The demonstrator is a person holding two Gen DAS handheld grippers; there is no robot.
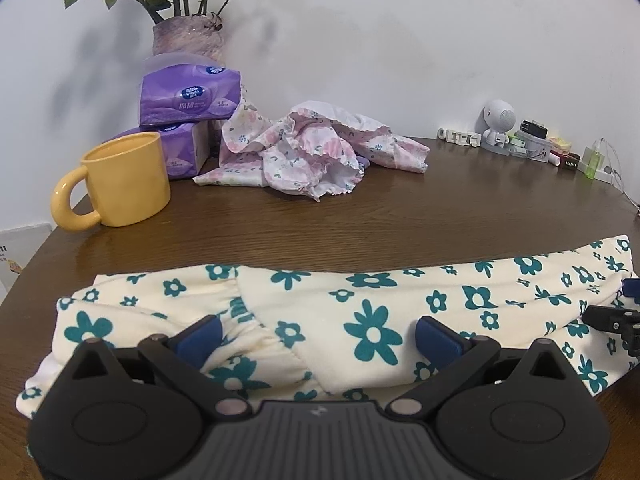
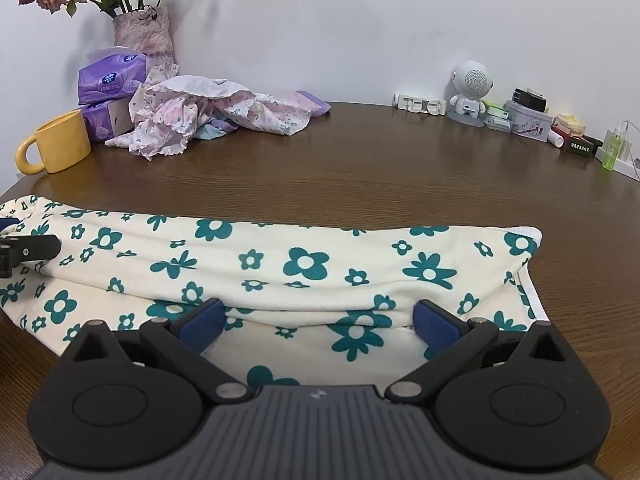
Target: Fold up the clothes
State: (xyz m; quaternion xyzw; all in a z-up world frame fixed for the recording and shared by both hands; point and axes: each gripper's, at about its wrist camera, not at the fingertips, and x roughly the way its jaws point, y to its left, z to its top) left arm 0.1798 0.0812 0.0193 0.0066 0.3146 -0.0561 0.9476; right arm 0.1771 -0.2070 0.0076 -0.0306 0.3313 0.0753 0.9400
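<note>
With both hand-held grippers, left [image 1: 318,336] and right [image 2: 318,322], spread apart, I judge the soft, light floral garment [image 2: 304,264] best pinched at its near edge.

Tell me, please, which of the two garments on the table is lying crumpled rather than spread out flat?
The pink-and-white floral frilled garment, heaped beside the purple tissue packs. The cream garment with teal flowers lies smoothed out.

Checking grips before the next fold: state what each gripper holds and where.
Nothing held. Left gripper and right gripper are both open, jaws spread over the green-flowered cream garment lying on the table.
</note>
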